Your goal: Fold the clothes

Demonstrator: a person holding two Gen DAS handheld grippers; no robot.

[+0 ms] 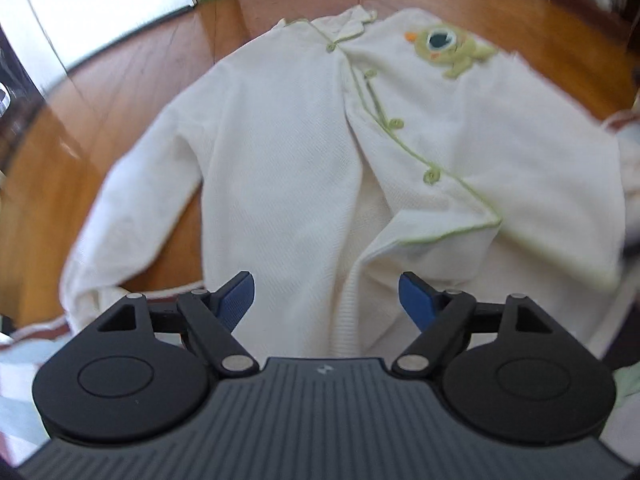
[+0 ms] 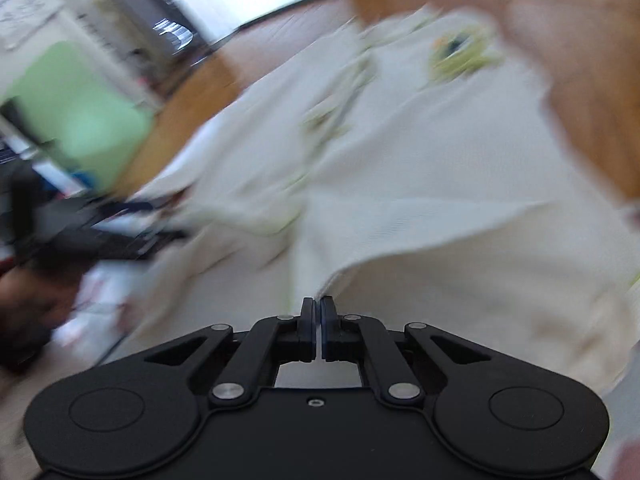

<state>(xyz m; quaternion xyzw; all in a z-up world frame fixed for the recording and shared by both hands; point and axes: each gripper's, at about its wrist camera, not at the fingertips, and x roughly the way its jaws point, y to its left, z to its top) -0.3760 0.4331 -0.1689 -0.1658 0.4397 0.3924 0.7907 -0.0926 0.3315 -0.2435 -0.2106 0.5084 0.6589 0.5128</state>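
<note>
Right gripper [image 2: 319, 312] pinches the white jacket's [image 1: 280, 140] hem, apparently to fold it; left gripper [image 1: 326, 296] gapes empty above that hem.

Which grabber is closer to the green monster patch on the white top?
Hard to tell. The left gripper, jaws open, hovers at the top's hem, far from the patch. The right gripper, jaws shut, is also by the hem.

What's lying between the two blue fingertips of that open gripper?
In the left wrist view, only the white jacket shows between the left gripper fingers: its hem fabric, ungrasped.
</note>
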